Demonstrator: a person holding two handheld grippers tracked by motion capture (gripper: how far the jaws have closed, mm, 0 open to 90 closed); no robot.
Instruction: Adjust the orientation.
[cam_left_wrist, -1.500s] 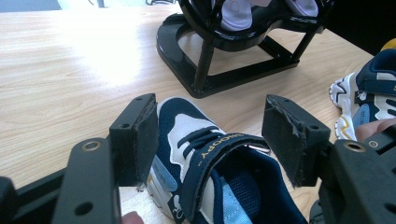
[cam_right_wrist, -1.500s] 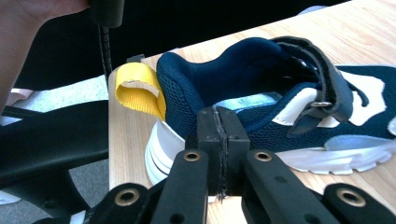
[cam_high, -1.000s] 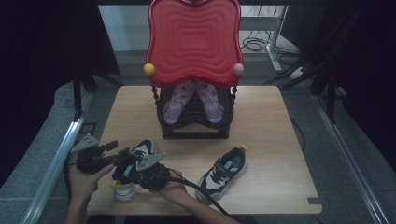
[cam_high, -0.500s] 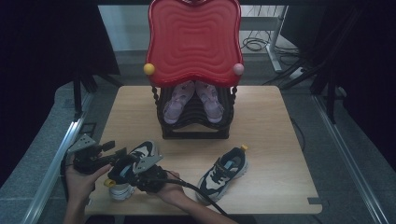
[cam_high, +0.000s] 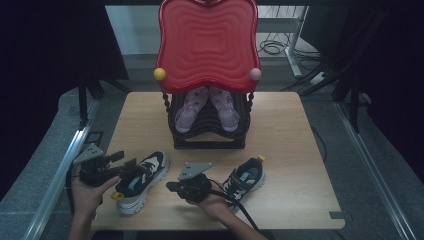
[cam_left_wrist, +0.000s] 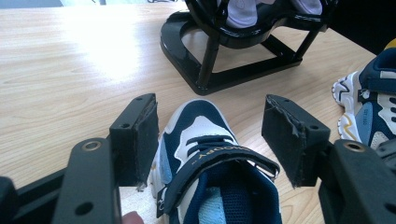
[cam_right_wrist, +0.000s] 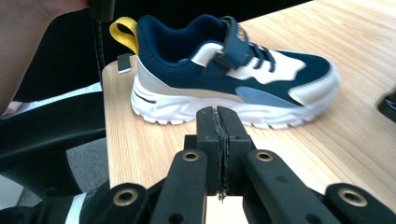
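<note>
Two navy sneakers lie loose on the tabletop (cam_high: 300, 125) from above, near sneaker (cam_high: 140, 180) and far sneaker (cam_high: 247, 179), while the rack (cam_high: 207, 132) already holds a lilac pair. Your left gripper (cam_left_wrist: 210, 140) has its jaws apart, straddling the near sneaker without pressing. Your right gripper (cam_right_wrist: 218, 122) has its jaws together, empty, beside it.

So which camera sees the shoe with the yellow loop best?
The right gripper view: the left shoe lies side-on, whole, yellow loop clear. The left gripper view looks down on its toe and strap between open jaws. In the high view it is small, beside the left gripper.
</note>
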